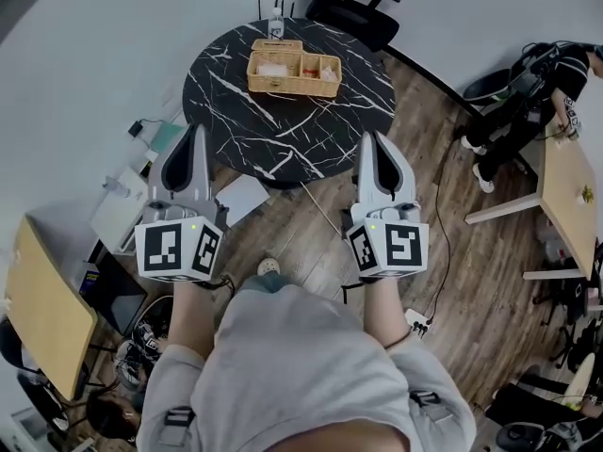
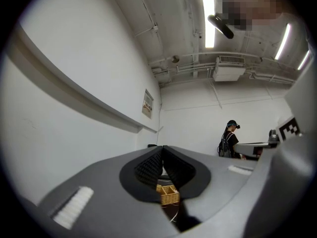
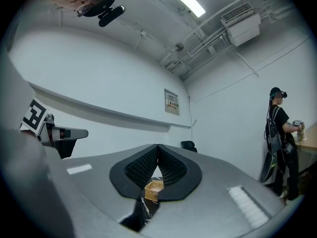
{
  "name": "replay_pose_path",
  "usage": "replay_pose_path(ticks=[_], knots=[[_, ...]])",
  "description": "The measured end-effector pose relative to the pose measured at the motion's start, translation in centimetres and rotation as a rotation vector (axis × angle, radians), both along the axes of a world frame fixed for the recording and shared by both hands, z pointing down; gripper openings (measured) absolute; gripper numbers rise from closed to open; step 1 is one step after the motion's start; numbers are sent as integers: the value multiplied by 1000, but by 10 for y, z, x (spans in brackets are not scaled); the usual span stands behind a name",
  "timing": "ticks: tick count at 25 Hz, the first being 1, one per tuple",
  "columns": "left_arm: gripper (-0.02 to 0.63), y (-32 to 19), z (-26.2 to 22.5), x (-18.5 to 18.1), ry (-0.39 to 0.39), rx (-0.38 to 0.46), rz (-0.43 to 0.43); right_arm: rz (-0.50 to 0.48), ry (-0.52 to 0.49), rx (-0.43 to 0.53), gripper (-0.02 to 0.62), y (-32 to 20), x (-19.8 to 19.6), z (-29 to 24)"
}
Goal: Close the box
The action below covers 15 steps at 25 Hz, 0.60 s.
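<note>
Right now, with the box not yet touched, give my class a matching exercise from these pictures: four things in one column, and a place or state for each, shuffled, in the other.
Things
1. wicker box
2. office chair
3. left claw
4. person in dark clothes

Places or states
A. shut, nothing between its jaws
B. at the right, next to a pale wooden table
C. on the round marble table
D. beyond the round table, by the wall

Pairs: 1-C, 2-D, 3-A, 4-B
</note>
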<state>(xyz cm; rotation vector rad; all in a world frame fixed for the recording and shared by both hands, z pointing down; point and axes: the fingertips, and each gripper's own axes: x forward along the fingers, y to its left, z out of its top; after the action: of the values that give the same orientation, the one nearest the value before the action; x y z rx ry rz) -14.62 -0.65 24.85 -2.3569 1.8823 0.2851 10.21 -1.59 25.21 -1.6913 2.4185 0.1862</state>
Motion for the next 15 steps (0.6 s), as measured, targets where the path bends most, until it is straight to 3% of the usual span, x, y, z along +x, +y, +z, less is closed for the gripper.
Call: replay_pose_path(ticks=[15], knots=[[58,-102,9,-34,-38,-16,119,93,14,-23,5,-76,-44,12]])
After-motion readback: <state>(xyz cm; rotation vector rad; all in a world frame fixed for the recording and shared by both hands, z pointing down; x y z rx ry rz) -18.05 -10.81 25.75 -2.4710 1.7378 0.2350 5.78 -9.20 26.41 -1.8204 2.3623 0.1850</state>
